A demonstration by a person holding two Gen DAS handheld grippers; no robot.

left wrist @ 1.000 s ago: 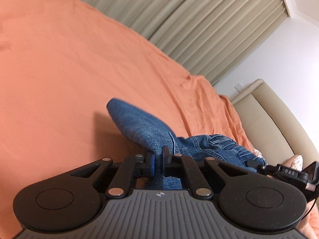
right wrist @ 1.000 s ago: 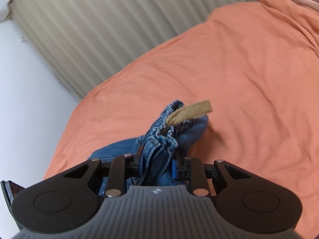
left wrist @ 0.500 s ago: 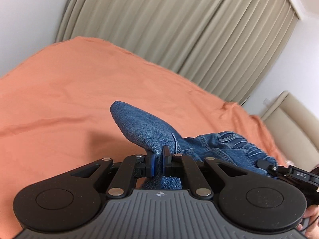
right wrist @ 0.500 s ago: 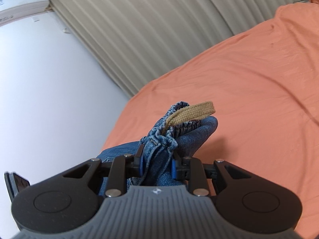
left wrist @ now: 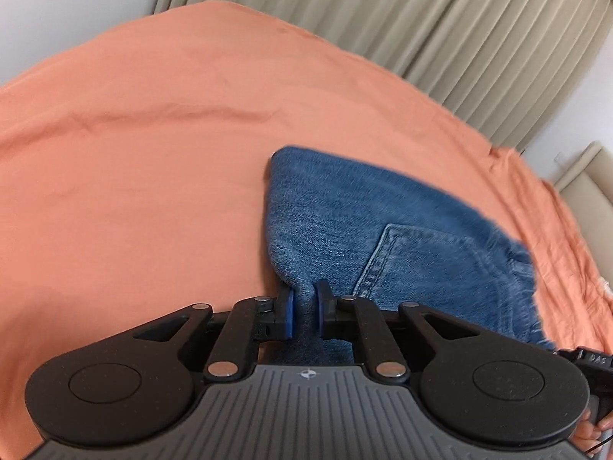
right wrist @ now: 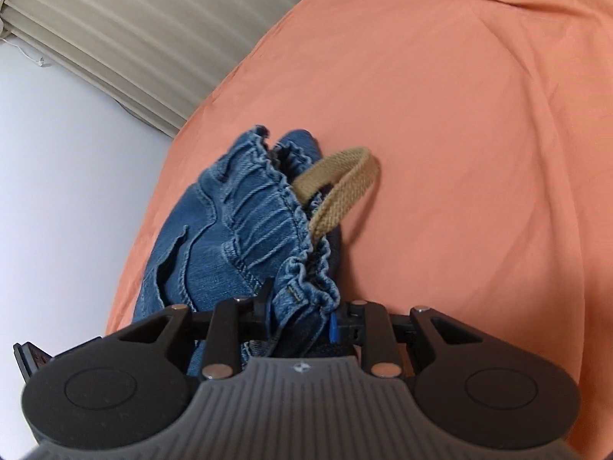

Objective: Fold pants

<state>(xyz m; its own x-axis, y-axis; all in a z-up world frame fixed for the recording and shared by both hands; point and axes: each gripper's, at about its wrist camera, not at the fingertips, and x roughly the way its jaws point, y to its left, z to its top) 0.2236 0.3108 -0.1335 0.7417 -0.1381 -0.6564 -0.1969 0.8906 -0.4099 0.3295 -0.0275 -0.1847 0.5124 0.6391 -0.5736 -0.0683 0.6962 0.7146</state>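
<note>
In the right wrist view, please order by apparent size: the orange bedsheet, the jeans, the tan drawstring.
1. orange bedsheet
2. jeans
3. tan drawstring

The jeans hang close to the camera, so they look bigger than they truly are.

Soft, even daylight fills both views, filtering through the pleated curtains (left wrist: 440, 27), with no glare or harsh highlights. The orange bedsheet (left wrist: 134, 191) is brightly and uniformly lit. Shadows are faint: a dim patch lies on the sheet just left of the jeans (left wrist: 345, 230), and a soft shadow falls to the right of the tan drawstring (right wrist: 337, 180). The far edge of the jeans is smeared by motion blur in the left view. Fisheye distortion bows the curtains and bed edge, and the corners darken.
</note>
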